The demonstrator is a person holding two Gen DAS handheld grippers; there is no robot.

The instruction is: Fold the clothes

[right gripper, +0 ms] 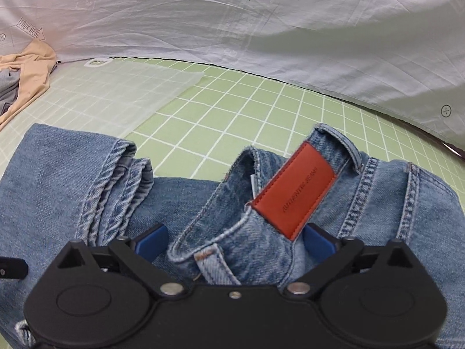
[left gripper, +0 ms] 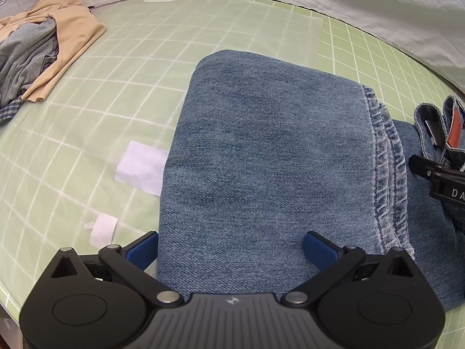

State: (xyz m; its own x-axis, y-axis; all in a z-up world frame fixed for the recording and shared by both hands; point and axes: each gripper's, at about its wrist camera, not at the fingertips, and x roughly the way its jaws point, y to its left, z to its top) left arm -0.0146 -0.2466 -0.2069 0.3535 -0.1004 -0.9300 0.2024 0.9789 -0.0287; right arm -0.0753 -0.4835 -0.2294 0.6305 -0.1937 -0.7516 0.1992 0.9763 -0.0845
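A pair of blue jeans [left gripper: 261, 151] lies on the green grid mat [left gripper: 87, 122], its legs folded over with the hems [left gripper: 389, 174] toward the right. My left gripper [left gripper: 231, 251] is open, its blue fingers astride the folded legs at their near edge. In the right wrist view the jeans' waistband [right gripper: 238, 212] with an orange leather patch [right gripper: 293, 195] is lifted and bunched between the fingers of my right gripper [right gripper: 235, 242], whose jaws stand wide apart. The leg hems [right gripper: 122, 180] lie to its left. The right gripper also shows in the left wrist view [left gripper: 441, 174].
A heap of other clothes, beige [left gripper: 72, 37] and grey-blue [left gripper: 26, 64], lies at the mat's far left. A translucent plastic sheet [right gripper: 122, 93] lies on the mat behind the jeans. White paper slips [left gripper: 139, 165] lie left of the jeans. A grey printed sheet [right gripper: 261, 43] rises behind.
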